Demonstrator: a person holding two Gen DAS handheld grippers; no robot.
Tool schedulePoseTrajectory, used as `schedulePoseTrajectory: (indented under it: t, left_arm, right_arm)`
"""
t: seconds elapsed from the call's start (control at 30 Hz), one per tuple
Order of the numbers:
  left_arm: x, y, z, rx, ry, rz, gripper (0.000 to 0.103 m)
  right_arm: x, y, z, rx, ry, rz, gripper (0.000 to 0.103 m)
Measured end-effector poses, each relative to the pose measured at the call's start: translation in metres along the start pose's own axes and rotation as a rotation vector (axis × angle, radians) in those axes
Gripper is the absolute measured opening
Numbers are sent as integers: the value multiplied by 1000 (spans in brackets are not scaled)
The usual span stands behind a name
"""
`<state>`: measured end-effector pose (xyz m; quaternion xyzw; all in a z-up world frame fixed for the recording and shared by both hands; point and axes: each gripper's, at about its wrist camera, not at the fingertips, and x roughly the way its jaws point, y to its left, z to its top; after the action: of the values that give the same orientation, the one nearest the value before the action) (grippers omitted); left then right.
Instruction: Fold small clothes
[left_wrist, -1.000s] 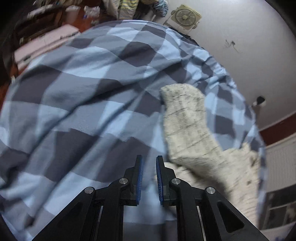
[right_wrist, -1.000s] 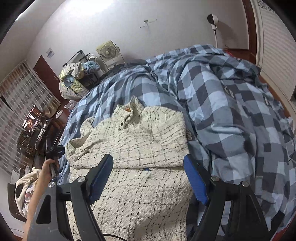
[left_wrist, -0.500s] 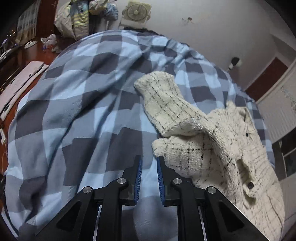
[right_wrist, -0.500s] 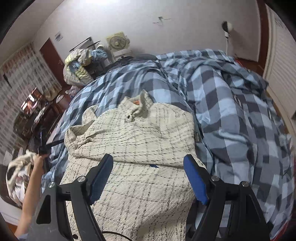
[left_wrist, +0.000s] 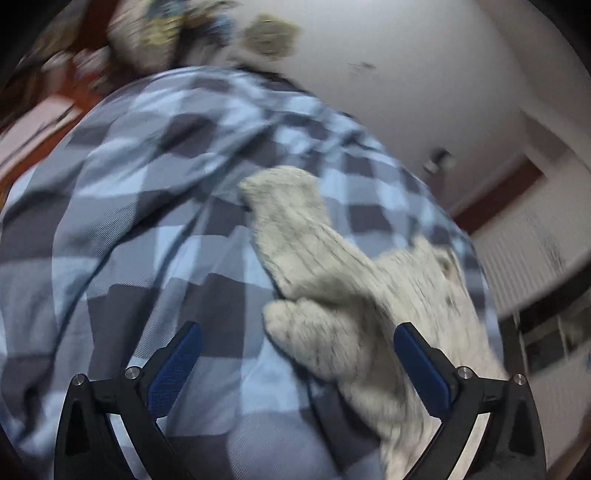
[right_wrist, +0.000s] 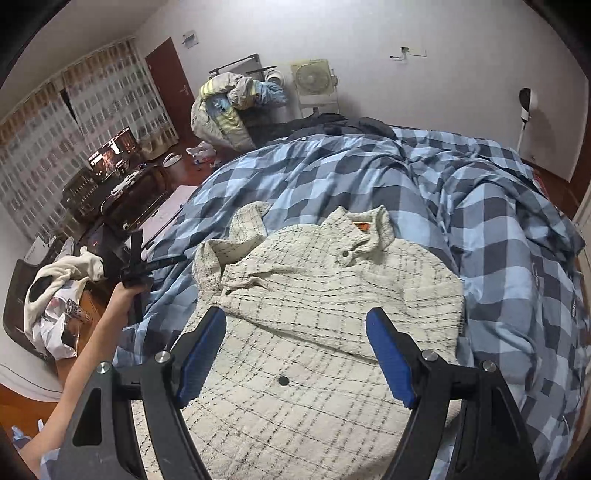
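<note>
Between the right gripper's (right_wrist: 295, 360) blue-padded black fingers (right_wrist: 201, 350) lies a cream jacket (right_wrist: 325, 295) crossed by thin black checks, with dark buttons and an orange neck label. Beyond the fingers, the duvet (right_wrist: 480, 221) is checked light blue and slate grey.

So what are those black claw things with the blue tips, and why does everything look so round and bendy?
They are grabbers that a person holds, one in each hand, each with a camera that bends the picture. One picture looks along the left gripper, the other along the right gripper. Both are open and hold nothing. On the bed lies a blue checked blanket, and on it a cream checked shirt, waiting to be folded. The left view is blurry; it shows the shirt's sleeve. In the right view you can see the person's hand gripping the other grabber.
</note>
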<state>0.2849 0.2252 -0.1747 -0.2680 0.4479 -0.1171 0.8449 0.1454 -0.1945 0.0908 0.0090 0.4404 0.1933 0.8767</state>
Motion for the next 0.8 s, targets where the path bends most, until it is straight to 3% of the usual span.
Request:
schedulePoseTrajectory:
  t: [0.07,0.13,0.17,0.27,0.33,0.4,0.5,0.63,0.7,0.8]
  left_arm:
    - [17,3,7,-72,51,63,103]
    - [31,7,7,-132,96,-73,103]
    - [37,6,5,-149,118,-91,103]
    - [58,5,6,-217,194,52,103]
    - [63,6,13,-247,166,178,103]
    - [67,-5,22,-179,118,364,103]
    - [73,-23,35,-84,67,469,103]
    - [80,-21,58,-160,24,378,103]
    - [96,-16,67,-197,56,369,103]
    - [123,-11,74,-207,123,271,103]
  right_arm:
    - [9,0,-3,-2,15,-3,75]
    - [15,-4,-4,17,28,1,75]
    - [18,-8,-4,34,34,4,75]
    - [19,-19,-5,89,43,16,75]
    - [17,-24,-5,117,39,22,75]
    - [17,-30,-4,139,23,26,75]
    - [24,-38,-5,154,15,40,75]
    - [51,-55,-6,181,49,34,75]
    - [67,-63,-6,203,79,42,75]
    - [81,-77,-6,227,109,63,75]
